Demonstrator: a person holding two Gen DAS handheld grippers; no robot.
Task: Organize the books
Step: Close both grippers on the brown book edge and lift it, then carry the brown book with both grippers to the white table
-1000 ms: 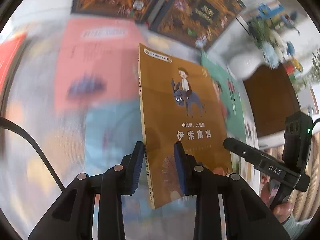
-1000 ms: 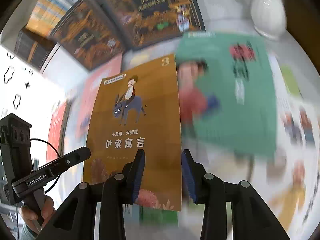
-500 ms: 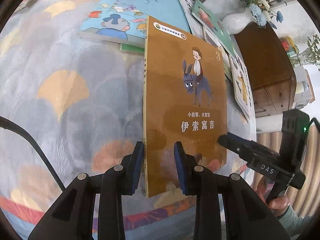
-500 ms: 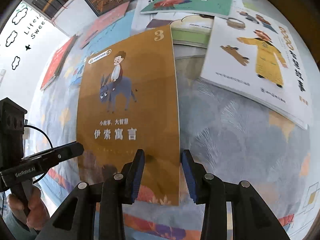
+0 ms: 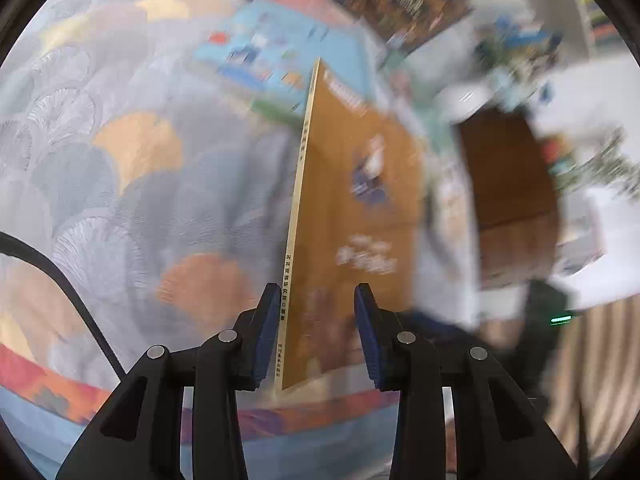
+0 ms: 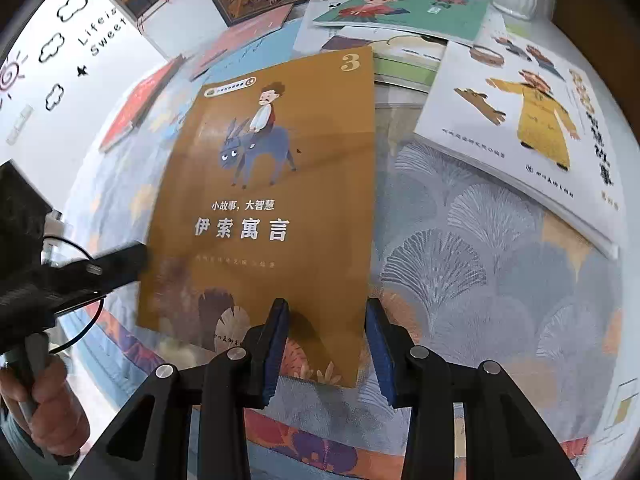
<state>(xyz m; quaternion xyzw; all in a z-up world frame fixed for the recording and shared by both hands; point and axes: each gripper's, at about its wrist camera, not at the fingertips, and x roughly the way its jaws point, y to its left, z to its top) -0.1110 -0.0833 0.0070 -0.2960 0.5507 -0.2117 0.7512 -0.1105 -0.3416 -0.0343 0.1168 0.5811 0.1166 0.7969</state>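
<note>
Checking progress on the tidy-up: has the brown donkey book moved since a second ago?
Yes. The brown donkey book came nearer the camera, away from the green book, and is now over bare patterned cloth.

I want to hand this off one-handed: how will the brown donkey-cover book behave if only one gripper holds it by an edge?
The brown book looks thin, with a narrow spine, so it is probably light. Its soft cover would likely droop from one edge. The cover shows a slight sheen, so it may slip between the pads. The left gripper is opening around its spine.
</note>
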